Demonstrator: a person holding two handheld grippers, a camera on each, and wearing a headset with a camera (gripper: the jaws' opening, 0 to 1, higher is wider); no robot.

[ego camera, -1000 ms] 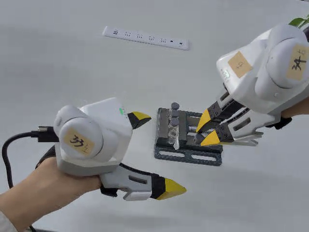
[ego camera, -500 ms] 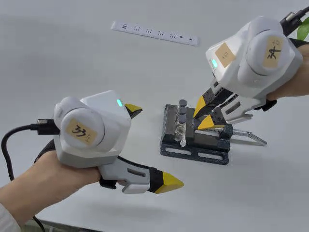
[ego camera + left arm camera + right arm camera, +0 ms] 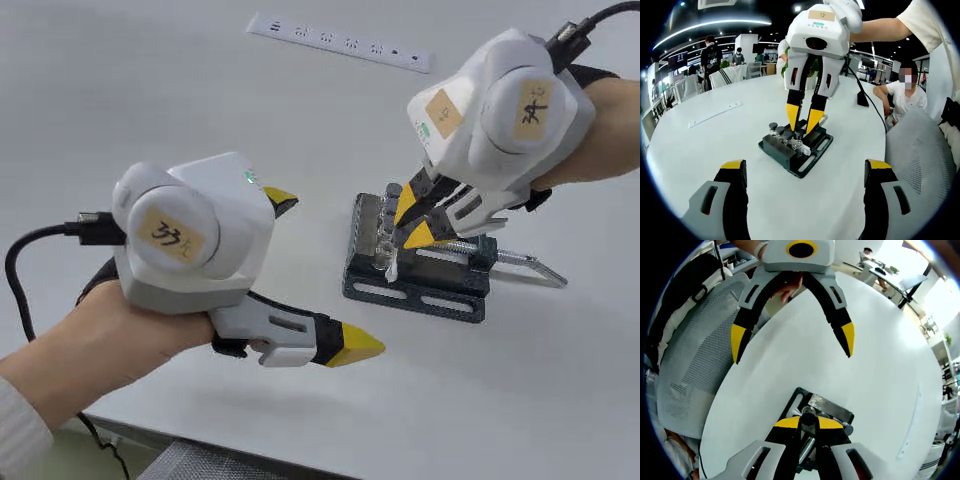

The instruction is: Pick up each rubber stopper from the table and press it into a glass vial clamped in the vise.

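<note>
A black vise (image 3: 420,292) on the white table clamps a row of glass vials (image 3: 384,240). In the left gripper view the farther vials (image 3: 781,131) carry dark stoppers and the nearest one (image 3: 799,146) looks uncapped. My right gripper (image 3: 412,222) hangs tilted just above the row, jaws nearly closed on a dark rubber stopper (image 3: 807,416). It also points down over the vise (image 3: 790,161) as the right gripper (image 3: 804,117) in the left gripper view. My left gripper (image 3: 318,272) stands wide open left of the vise, holding nothing.
A white power strip (image 3: 340,42) lies at the far side of the table. A grey mesh chair (image 3: 925,145) stands beside the table, and people sit in the room behind. The table's near edge (image 3: 300,445) runs close below the left gripper.
My right gripper has moved from the vise's right side to a spot above the vial row. The left gripper has stayed open in about the same place. The head camera shifted.
</note>
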